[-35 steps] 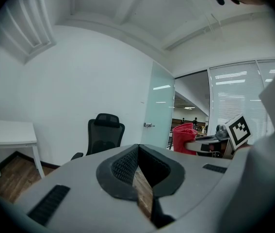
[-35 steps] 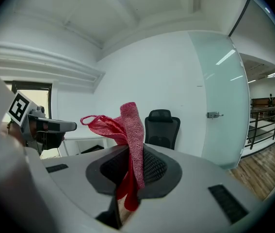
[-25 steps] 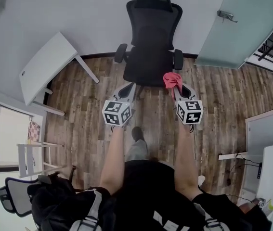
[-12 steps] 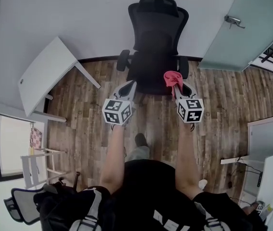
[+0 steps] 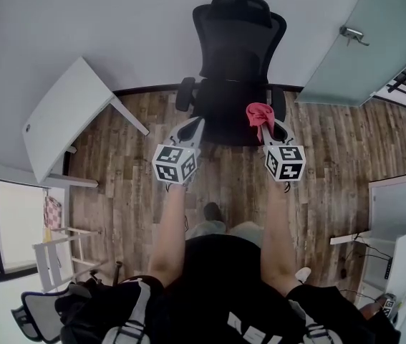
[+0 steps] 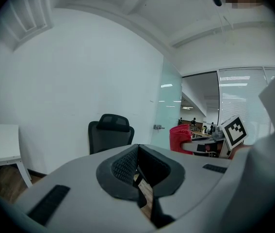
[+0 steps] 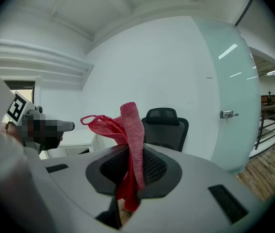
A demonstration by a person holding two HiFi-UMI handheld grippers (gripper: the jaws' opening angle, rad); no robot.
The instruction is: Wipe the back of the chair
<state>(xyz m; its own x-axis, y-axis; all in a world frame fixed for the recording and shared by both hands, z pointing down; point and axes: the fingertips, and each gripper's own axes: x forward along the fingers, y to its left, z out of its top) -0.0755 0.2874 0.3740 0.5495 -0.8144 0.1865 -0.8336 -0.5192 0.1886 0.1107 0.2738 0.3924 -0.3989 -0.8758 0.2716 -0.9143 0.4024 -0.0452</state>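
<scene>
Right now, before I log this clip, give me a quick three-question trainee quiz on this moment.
1. True or false: the left gripper holds the red cloth.
2. The black chair is: A) upright, backrest toward the white wall; B) lying on its side; C) upside down.
3. Fill in: right of the chair in the head view is a frosted glass ____.

Key: 1 false, the right gripper grips it; 2 A; 3 door.

No readable text — none anywhere
</scene>
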